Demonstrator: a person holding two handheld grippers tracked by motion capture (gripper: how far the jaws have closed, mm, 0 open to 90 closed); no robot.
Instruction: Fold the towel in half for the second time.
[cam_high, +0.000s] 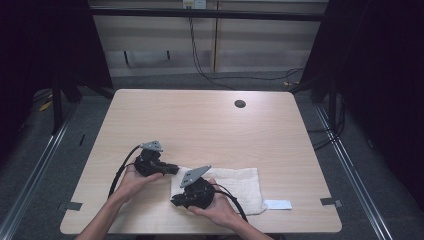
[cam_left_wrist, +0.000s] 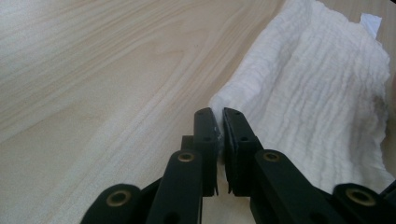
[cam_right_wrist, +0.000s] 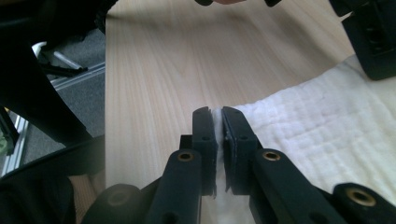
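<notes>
A white towel lies flat on the wooden table near the front edge. My left gripper is at the towel's far left corner, and in the left gripper view the jaws are shut on that corner of the towel. My right gripper is at the near left corner, where its jaws pinch the edge of the towel. A hand holds each gripper low over the table. The left gripper's black body appears at the top right of the right gripper view.
A small white label lies by the towel's right end. A round cable hole sits at the table's far right. Grey tape tabs mark the front corners. Dark curtains and metal rails flank the table.
</notes>
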